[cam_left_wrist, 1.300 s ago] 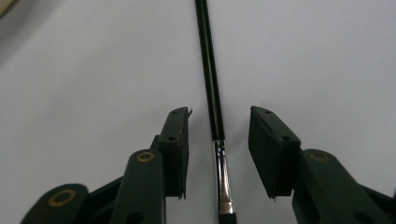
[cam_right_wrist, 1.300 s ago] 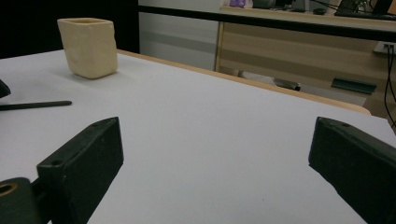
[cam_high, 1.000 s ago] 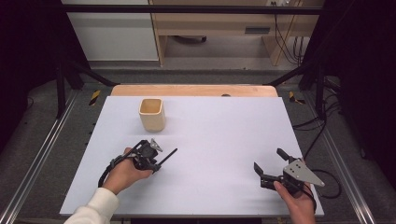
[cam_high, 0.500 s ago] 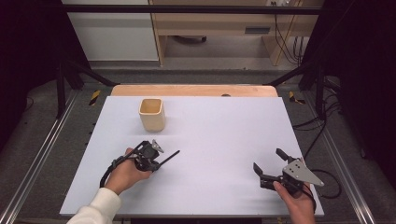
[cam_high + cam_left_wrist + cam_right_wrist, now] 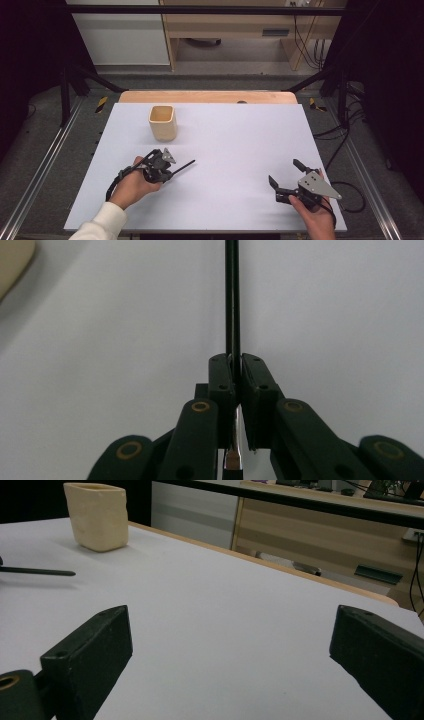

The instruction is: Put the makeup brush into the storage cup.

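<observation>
Two jaws of the left gripper (image 5: 172, 170) have just been closing and now pinch a thin black rod (image 5: 231, 295), which juts straight out ahead of them, low over the table (image 5: 235, 145). The cup (image 5: 162, 122) stands beyond the rod's tip, apart. The right gripper (image 5: 286, 176) rests agape, empty. With the rod secured, carrying it cupward looks next.

Left tool (image 5: 235, 377) freshly clamped on rod (image 5: 231, 295).
</observation>
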Motion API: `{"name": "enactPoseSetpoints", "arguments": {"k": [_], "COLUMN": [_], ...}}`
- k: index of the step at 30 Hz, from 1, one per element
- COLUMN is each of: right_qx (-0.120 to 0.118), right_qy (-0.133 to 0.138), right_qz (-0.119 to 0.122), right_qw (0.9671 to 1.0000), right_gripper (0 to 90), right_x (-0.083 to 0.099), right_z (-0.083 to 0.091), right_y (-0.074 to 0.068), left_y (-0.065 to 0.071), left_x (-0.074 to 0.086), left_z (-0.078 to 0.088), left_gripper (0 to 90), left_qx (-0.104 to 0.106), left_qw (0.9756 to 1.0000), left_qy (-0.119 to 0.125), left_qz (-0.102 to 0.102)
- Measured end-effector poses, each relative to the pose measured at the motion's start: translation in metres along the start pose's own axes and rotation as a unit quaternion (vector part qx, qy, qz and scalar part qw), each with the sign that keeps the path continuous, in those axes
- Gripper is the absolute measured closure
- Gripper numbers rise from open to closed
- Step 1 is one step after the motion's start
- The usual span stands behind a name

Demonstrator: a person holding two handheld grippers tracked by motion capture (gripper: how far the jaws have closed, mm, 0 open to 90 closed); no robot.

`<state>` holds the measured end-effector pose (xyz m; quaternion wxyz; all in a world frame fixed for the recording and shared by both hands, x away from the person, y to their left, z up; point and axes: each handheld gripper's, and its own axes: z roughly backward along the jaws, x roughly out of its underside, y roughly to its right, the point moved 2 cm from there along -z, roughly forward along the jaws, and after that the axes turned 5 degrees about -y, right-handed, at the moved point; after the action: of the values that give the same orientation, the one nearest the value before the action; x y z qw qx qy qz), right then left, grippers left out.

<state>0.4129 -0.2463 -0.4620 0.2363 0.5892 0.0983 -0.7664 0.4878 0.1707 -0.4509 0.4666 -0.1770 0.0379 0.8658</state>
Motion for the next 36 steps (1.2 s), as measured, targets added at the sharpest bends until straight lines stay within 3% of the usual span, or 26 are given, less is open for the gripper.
{"name": "enactPoseSetpoints", "arguments": {"k": [9, 23, 36], "right_qx": [0.008, 0.007, -0.002], "right_qy": [-0.007, -0.005, -0.014], "right_qz": [0.031, 0.045, 0.073], "right_qw": [0.9995, 0.9990, 0.9972], "right_gripper": [2.4, 2.6, 3.3], "right_x": [-0.003, -0.007, -0.010], "right_z": [-0.005, -0.006, -0.010], "right_y": [-0.008, -0.014, -0.027], "left_y": [0.005, 0.013, 0.023], "left_x": [-0.010, -0.028, -0.038], "left_z": [0.006, 0.013, 0.016], "left_gripper": [84.0, 84.0, 84.0], "left_qx": [0.001, 0.004, 0.007], "left_qw": [0.9999, 0.9992, 0.9981], "left_qy": [0.010, 0.020, 0.022], "left_qz": [-0.013, -0.035, -0.056]}}
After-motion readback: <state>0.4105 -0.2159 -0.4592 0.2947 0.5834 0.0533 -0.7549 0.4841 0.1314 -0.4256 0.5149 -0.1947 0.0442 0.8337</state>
